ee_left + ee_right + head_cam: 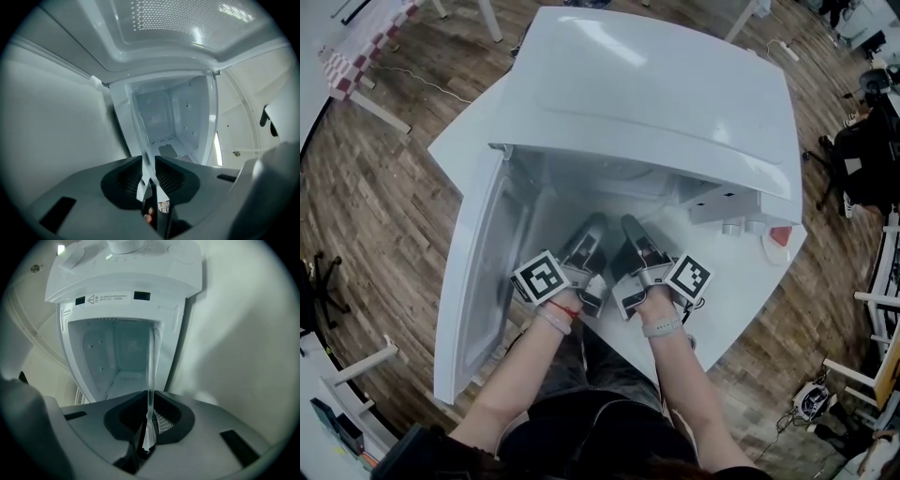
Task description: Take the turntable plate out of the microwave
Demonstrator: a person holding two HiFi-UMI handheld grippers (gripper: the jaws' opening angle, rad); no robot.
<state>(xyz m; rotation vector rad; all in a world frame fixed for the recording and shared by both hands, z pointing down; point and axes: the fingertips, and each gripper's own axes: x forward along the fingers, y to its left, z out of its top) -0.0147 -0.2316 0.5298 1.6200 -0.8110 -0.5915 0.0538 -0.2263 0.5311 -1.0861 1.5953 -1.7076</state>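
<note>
Far off to the left of the left gripper [591,230]: the microwave door [473,281], swung wide open, hanging out past the edge of the white table [455,141]. Reaches with that gripper into the mouth of the white microwave [656,84], marker cube [546,278] back at the wrist end.

Pinches the turntable plate [140,145] between the two dark pads [123,183], jaws closed on the clear glass rim. Seen edge-on there, as a thin pale blade running forward from the jaws to the frame of the cavity [161,117]. Straight ahead of the jaws, the cavity's pale back wall. On the door side of the jaws, the door's dotted inner screen.

Just beside, on the right: the right gripper [630,230], alongside the left one, with its own marker cube at the wrist. Clamps the same plate too, jaws shut on the glass edge, a narrow clear strip rising from between the pads and crossing in front of the cavity opening.

Holds the plate, then, by its near rim at the cavity mouth, between and ahead of both grippers. Too clear to pick out in the head view; cannot tell how much of it is outside.

Right of the right gripper: the control panel [727,202] with two knobs [731,227]. Ahead of the right jaws, a warning label [112,297] on the panel side of the opening. Farther right on the table, well apart from both grippers, a small red item [779,236].
</note>
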